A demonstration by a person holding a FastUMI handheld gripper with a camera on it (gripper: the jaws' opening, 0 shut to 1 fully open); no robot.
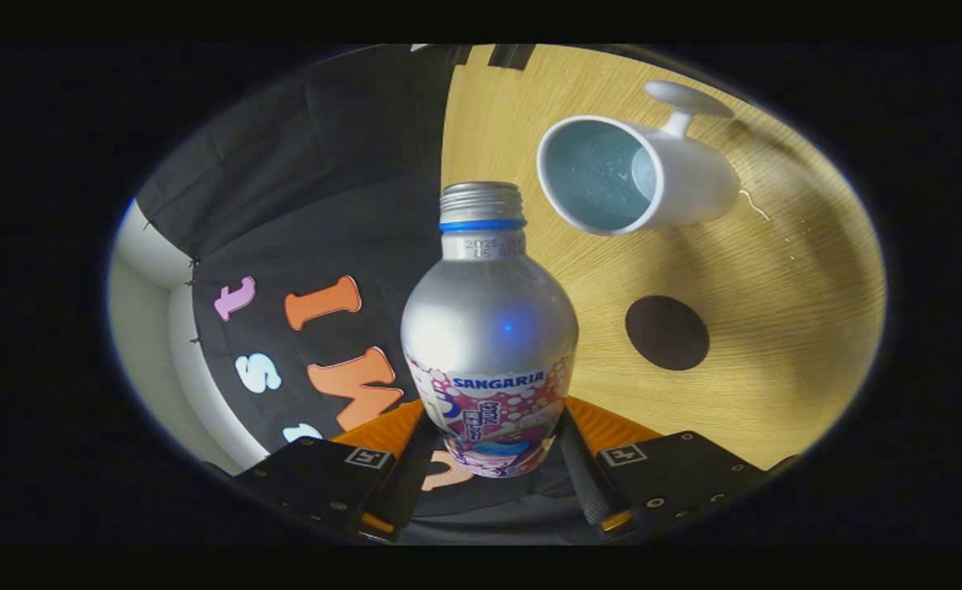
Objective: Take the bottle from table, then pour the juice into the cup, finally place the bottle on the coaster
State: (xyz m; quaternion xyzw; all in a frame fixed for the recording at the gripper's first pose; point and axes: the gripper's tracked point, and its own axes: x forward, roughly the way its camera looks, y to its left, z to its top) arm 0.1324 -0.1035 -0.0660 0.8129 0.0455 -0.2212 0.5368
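Observation:
A silver metal bottle (489, 328) with a pink printed label and an open threaded neck is held between the two fingers, and my gripper (493, 447) is shut on its lower body. The view is rolled sideways, so the bottle is tipped over. Its open mouth points near the rim of a white cup (641, 176) with a pale blue inside and a handle, standing on the wooden table (776, 328). Liquid shows inside the cup. A dark round coaster (667, 333) lies on the table beside the bottle, closer to the fingers than the cup.
A few small drops (755, 205) mark the wood just past the cup. The black cloth wall (325, 213) runs along the table's far edge, with a pale wall (145, 319) beyond it.

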